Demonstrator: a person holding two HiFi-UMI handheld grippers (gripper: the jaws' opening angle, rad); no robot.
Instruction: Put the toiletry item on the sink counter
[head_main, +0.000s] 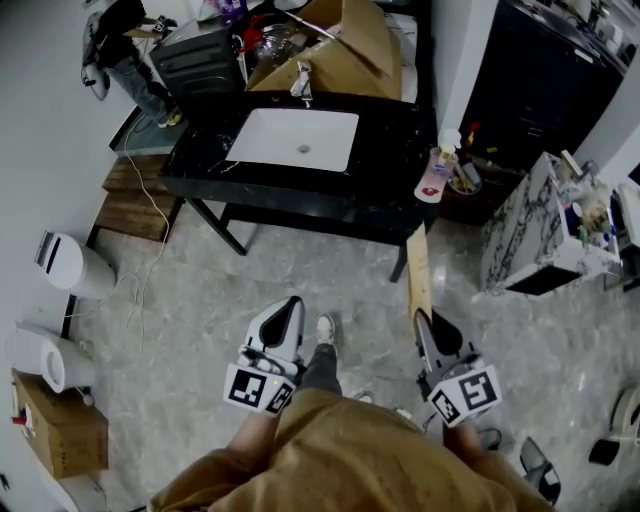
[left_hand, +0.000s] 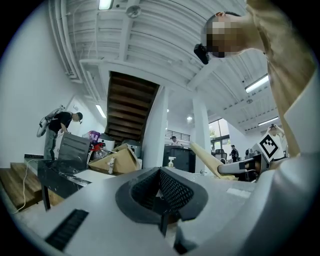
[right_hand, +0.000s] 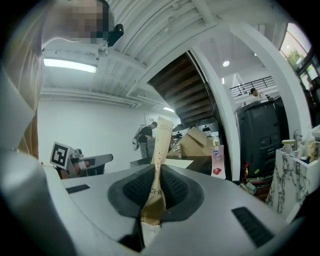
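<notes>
Grey mottled stone floor (head_main: 200, 300), glossy. Black tabletop (head_main: 390, 160) on thin black legs ahead, with a white rectangular basin (head_main: 295, 138) sunk in it. Open brown cardboard box (head_main: 340, 50) sits at the back edge. Pink pouch (head_main: 432, 180) at the tabletop's right corner, a bit over the edge. White rounded bins (head_main: 70, 265) on the floor at left, marble-pattern cabinet (head_main: 530, 235) at right. Bare floor between person and tabletop; front strip of tabletop free.

Right gripper (head_main: 428, 325) is clamped on the packet (head_main: 418, 270): long, flat, tan, paper-like, with small print and a dot row down one side. The packet sticks straight out past the jaws toward the tabletop's right front corner, in the air, well short of the top. Right gripper view: dark mesh pads pinch the packet (right_hand: 159, 150) at its lower part.

Left gripper (head_main: 285, 310) is held low over the floor, pale shell, jaws together, nothing between them; same in its own view (left_hand: 161, 192). The two grippers are well apart.
</notes>
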